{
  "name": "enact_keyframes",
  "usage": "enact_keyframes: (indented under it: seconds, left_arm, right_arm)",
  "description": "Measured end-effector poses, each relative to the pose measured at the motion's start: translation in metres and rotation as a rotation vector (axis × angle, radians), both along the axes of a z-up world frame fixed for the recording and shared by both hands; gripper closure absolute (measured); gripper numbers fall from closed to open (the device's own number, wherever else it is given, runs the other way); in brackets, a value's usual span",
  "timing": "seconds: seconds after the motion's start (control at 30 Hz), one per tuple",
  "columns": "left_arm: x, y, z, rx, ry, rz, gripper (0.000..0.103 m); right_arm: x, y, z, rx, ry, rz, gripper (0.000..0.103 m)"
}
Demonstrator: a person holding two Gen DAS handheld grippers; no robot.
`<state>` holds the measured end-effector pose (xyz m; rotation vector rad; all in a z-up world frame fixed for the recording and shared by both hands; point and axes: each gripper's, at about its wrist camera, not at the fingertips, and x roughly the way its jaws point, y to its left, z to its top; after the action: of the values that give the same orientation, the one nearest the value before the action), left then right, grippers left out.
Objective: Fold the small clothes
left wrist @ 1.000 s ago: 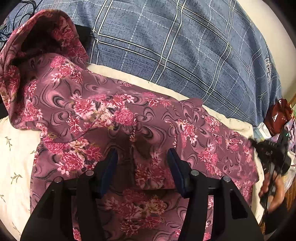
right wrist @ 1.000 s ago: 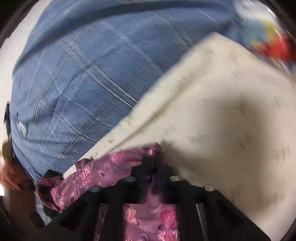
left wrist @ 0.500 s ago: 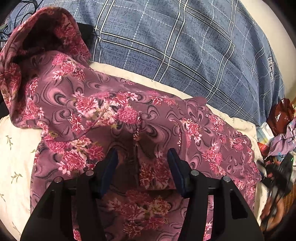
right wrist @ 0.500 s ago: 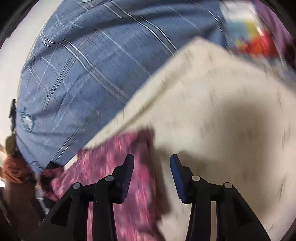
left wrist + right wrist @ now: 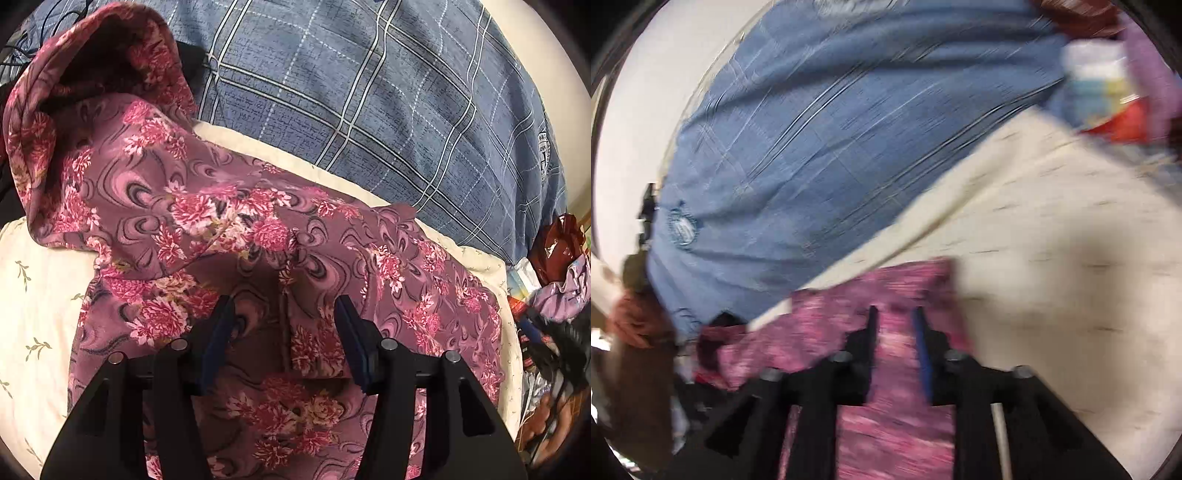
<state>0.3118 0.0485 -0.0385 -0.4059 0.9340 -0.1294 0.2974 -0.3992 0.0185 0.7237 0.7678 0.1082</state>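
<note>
A mauve garment with pink flowers (image 5: 236,221) lies spread on a cream sheet (image 5: 40,295), with one end bunched up at the upper left. My left gripper (image 5: 282,325) is open and hovers just above the garment's middle fold, holding nothing. In the blurred right wrist view the same garment (image 5: 897,295) lies under my right gripper (image 5: 895,328). Its jaws stand partly open with the cloth showing between them, apart from the pads.
A blue plaid quilt (image 5: 369,92) is heaped behind the garment and fills the upper part of the right wrist view (image 5: 831,129). A pile of clutter with a brown bag (image 5: 557,243) and lilac cloth sits at the right edge. The cream sheet (image 5: 1071,240) extends to the right.
My right gripper let go of the garment's corner, opened, and then moved back over the cloth with narrower jaws. The garment's right edge settled flat. My left gripper stayed open in place.
</note>
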Motion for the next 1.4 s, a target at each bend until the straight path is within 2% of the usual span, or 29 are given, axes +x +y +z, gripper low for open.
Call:
enact_keyframes:
  seconds: [0.1, 0.17, 0.2, 0.27, 0.3, 0.33, 0.4, 0.5, 0.53, 0.57, 0.6, 0.67, 0.7, 0.73, 0.77, 0.83, 0.87, 0.97, 1.03, 1.07, 1.17, 1.27, 1.33, 1.4]
  left_arm:
    - [0.001, 0.002, 0.001, -0.004, -0.004, 0.007, 0.049]
    - [0.002, 0.002, 0.000, -0.005, -0.004, 0.013, 0.049]
    - [0.003, 0.002, -0.002, -0.002, 0.002, 0.013, 0.049]
    - [0.005, 0.002, -0.004, 0.007, 0.008, 0.016, 0.049]
    - [0.005, 0.002, -0.004, 0.010, 0.010, 0.016, 0.049]
    - [0.005, 0.003, -0.003, 0.007, 0.010, 0.017, 0.049]
    - [0.005, 0.006, -0.003, -0.003, 0.013, 0.026, 0.049]
    - [0.002, 0.008, 0.001, -0.024, 0.024, 0.028, 0.049]
    - [0.000, 0.006, 0.004, -0.023, 0.015, 0.019, 0.049]
    - [-0.003, 0.003, 0.009, -0.010, 0.007, 0.010, 0.048]
    - [-0.005, 0.001, 0.013, 0.007, 0.003, 0.006, 0.048]
    - [-0.009, 0.004, 0.020, 0.014, -0.007, 0.002, 0.047]
    - [-0.010, 0.009, 0.024, 0.013, -0.011, 0.009, 0.044]
    - [-0.010, 0.015, 0.027, 0.015, -0.008, 0.018, 0.044]
    - [-0.011, 0.023, 0.031, 0.014, -0.008, 0.031, 0.044]
    - [-0.014, 0.044, 0.040, 0.027, -0.014, 0.087, 0.044]
    - [-0.016, 0.055, 0.046, 0.045, -0.018, 0.117, 0.044]
    - [-0.016, 0.082, 0.072, 0.144, -0.032, 0.173, 0.042]
    - [-0.002, 0.093, 0.100, 0.319, -0.023, 0.189, 0.033]
    - [0.004, 0.095, 0.107, 0.375, -0.013, 0.198, 0.027]
    - [0.040, 0.094, 0.133, 0.577, 0.039, 0.169, 0.021]
    - [0.076, 0.072, 0.127, 0.766, 0.140, 0.090, 0.021]
    - [0.097, 0.057, 0.104, 0.943, 0.217, 0.044, 0.021]
    - [0.115, 0.057, 0.076, 1.094, 0.296, 0.047, 0.021]
  right_arm:
    - [0.039, 0.021, -0.011, 0.064, 0.046, 0.053, 0.074]
    - [0.062, 0.030, -0.028, 0.087, 0.148, 0.030, 0.070]
    - [0.070, 0.036, -0.034, 0.082, 0.160, 0.019, 0.070]
    - [0.090, 0.046, -0.043, -0.006, 0.194, 0.042, 0.071]
    - [0.101, 0.054, -0.052, -0.071, 0.252, 0.065, 0.075]
    - [0.104, 0.059, -0.051, -0.118, 0.254, 0.056, 0.081]
    - [0.095, 0.069, -0.036, -0.157, 0.226, 0.044, 0.074]
    - [0.059, 0.092, -0.017, -0.187, 0.109, 0.090, 0.073]
    - [0.048, 0.098, -0.015, -0.180, 0.070, 0.113, 0.068]
    - [0.036, 0.108, -0.015, -0.169, 0.030, 0.143, 0.058]
    - [0.027, 0.119, -0.019, -0.170, 0.013, 0.173, 0.053]
    - [0.017, 0.143, -0.035, -0.220, 0.027, 0.225, 0.050]
    - [0.018, 0.155, -0.047, -0.249, 0.072, 0.261, 0.050]
    - [0.015, 0.166, -0.049, -0.321, 0.071, 0.260, 0.050]
    - [0.013, 0.174, -0.044, -0.377, 0.040, 0.252, 0.045]
    - [0.019, 0.189, -0.043, -0.429, 0.063, 0.294, 0.033]
    - [0.019, 0.192, -0.045, -0.453, 0.056, 0.294, 0.031]
    - [0.015, 0.191, -0.053, -0.466, 0.001, 0.285, 0.027]
    - [0.010, 0.185, -0.053, -0.433, -0.020, 0.282, 0.026]
    - [0.009, 0.181, -0.052, -0.414, -0.028, 0.281, 0.026]
    - [0.007, 0.169, -0.053, -0.328, -0.058, 0.275, 0.026]
    - [0.006, 0.160, -0.054, -0.258, -0.081, 0.271, 0.026]
    - [0.006, 0.156, -0.054, -0.231, -0.089, 0.270, 0.026]
    - [0.006, 0.155, -0.054, -0.218, -0.094, 0.271, 0.026]
